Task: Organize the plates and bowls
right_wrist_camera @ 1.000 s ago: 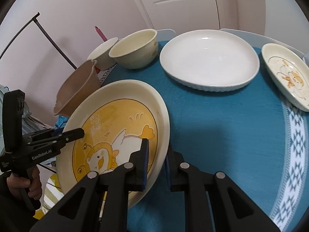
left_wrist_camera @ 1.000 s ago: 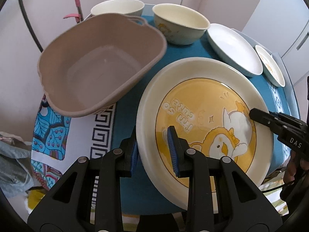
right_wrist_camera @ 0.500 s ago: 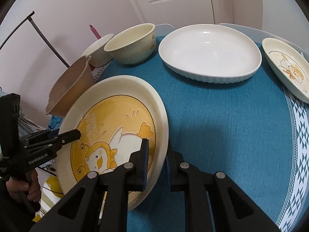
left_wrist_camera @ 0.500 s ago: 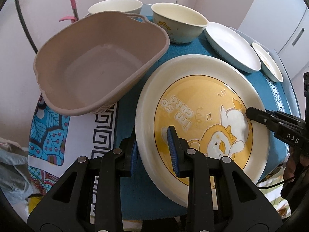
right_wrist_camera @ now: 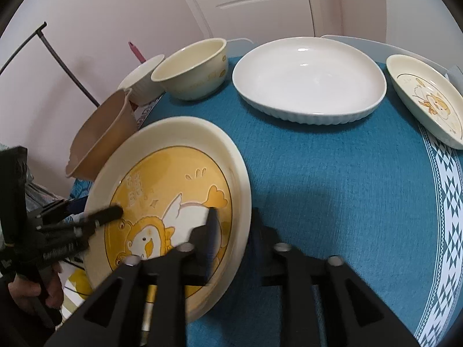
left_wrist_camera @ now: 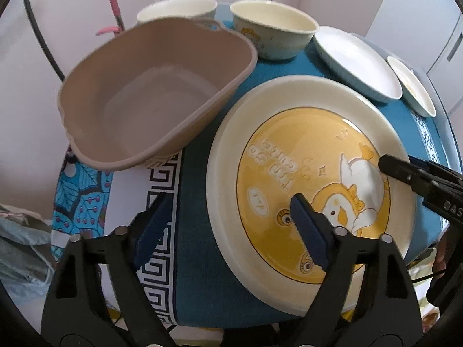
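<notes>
A large glossy round plate with a yellow cartoon duck centre lies on the teal woven tablecloth, its rim between the jaws of both grippers, which have just been opening and now stand apart, the left gripper wide, the right gripper narrowly. The left wrist view alone looks into the smooth beige plastic basin beside the plate. The right wrist view alone fully shows a ribbed white dish, a small duck plate and two cream bowls.

- pale pinkish wall all round
- white panelled door at the back
- table wears a teal cloth with white patterned border
</notes>
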`<state>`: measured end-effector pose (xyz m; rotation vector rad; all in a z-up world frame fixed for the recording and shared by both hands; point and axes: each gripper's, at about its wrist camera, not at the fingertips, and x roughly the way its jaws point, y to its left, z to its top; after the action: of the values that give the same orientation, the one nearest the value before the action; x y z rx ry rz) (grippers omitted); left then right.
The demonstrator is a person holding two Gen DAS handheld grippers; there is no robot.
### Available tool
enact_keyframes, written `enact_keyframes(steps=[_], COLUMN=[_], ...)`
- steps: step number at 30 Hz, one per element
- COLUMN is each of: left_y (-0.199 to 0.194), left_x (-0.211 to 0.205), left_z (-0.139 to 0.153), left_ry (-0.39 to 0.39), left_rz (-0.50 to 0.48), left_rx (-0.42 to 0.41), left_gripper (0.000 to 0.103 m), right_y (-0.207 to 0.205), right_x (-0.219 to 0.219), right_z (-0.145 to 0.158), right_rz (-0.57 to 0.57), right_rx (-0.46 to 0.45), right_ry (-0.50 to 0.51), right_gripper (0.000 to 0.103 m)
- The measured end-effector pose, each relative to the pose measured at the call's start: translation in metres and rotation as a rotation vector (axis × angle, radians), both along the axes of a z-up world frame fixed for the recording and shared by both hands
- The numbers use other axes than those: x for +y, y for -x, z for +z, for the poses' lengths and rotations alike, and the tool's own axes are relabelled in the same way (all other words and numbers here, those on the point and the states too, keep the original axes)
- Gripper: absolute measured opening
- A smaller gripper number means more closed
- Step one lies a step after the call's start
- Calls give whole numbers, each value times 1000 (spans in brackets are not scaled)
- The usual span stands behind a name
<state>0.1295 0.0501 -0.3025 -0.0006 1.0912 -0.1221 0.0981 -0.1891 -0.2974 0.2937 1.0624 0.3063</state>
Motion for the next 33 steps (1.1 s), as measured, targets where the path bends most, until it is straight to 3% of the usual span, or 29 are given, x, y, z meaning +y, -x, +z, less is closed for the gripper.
enact_keyframes(steps=[1, 2, 6, 10, 12, 13, 14, 17, 19, 24, 27, 30, 33], left_y=[1, 2, 14, 19, 16, 15, 14, 10, 2, -29, -39, -57, -76], left_x=[-2, -4, -6, -5, -9, -11, -13, -19, -31, -70, -89, -106, -122], left_z=[2, 3, 24, 77, 117, 133, 155, 189, 201, 199, 192, 177, 154], left_ry=[4, -2, -38, -9, 17, 28, 48, 85, 84, 4, 17, 31, 25], left_rz=[-7, -10, -31, -38, -33, -26, -19, 1, -3, 3, 32, 92, 160], left_rx=[-1, 1, -2, -77, -167, -213, -284, -428, -483, -446, -443, -400, -341], left_gripper=[83, 83, 83, 83, 84, 86, 99, 103, 103, 103, 103, 103, 103], right_y=[1, 2, 7, 8, 6, 5, 5, 10, 2, -30, -53, -84, -120], right_x=[0, 0, -5, -15, -23, -26, -31, -45, -55, -78, -99, -119, -145], right_z=[1, 3, 22, 70, 98, 111, 128, 167, 184, 197, 194, 180, 155], right_rz=[1, 3, -6, -33, -48, -53, -61, -101, -108, -98, -73, -7, 67], right_rx=[-6, -10, -25, -76, -127, -155, -204, -396, -464, -417, -421, -377, -293], right_ry=[-4, -6, 17, 30, 35, 37, 37, 29, 55, 191, 195, 212, 168], right_gripper=[60, 70, 70, 70, 71, 83, 103, 103, 103, 103, 103, 103, 103])
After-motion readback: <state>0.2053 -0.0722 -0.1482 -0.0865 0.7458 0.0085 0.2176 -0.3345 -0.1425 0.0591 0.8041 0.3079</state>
